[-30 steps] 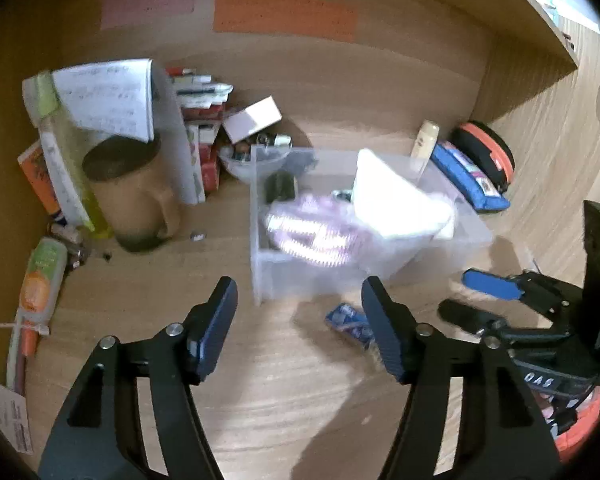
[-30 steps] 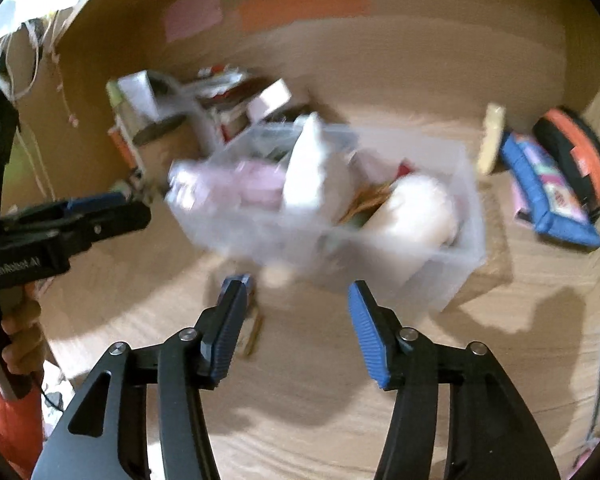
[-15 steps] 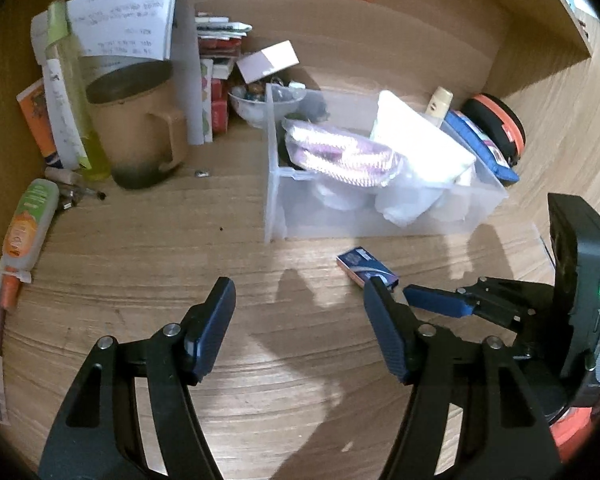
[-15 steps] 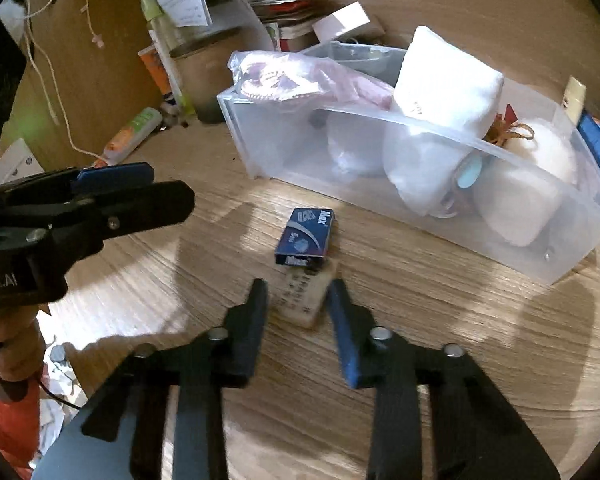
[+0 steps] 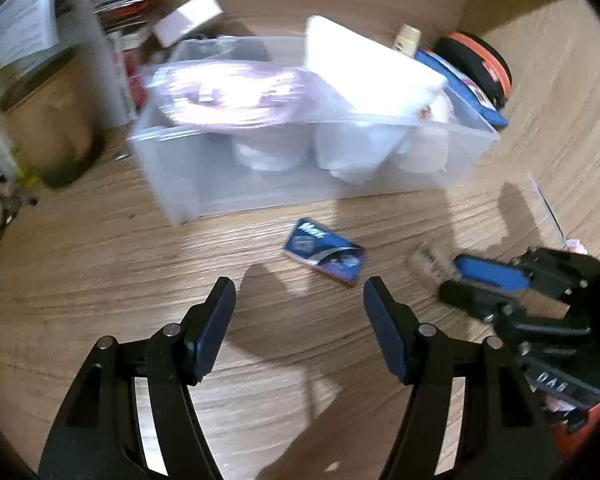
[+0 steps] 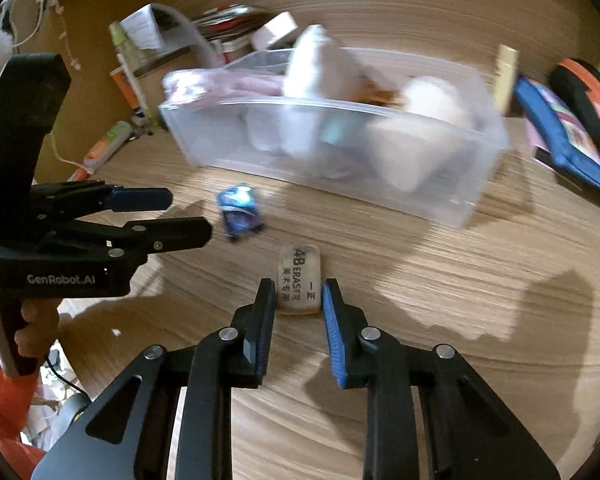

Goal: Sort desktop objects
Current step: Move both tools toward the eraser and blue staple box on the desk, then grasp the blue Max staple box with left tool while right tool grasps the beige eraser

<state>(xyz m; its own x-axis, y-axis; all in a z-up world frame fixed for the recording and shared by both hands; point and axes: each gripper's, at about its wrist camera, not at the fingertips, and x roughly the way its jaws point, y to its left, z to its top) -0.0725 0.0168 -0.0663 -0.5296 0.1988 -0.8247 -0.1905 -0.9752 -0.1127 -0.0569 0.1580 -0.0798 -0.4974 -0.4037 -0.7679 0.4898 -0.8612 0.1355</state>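
Two handheld grippers work a cluttered wooden desk (image 6: 440,280) beside a clear plastic storage bin (image 6: 340,176).

Right gripper (image 6: 299,298): jaws closing around the near end of a beige rectangular eraser (image 6: 299,276) lying flat on the desk, pads at its sides. Left gripper (image 5: 300,312): jaws apart and empty, poised above bare wood just short of a small blue printed box (image 5: 326,254), which lies in front of the bin.

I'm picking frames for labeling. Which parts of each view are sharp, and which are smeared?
Left wrist view: the clear bin and mug are motion-smeared, the blue box fairly crisp, the left tongs sharp. Right wrist view: the eraser print is readable between the closing right tongs; bin and blue box are blurred.
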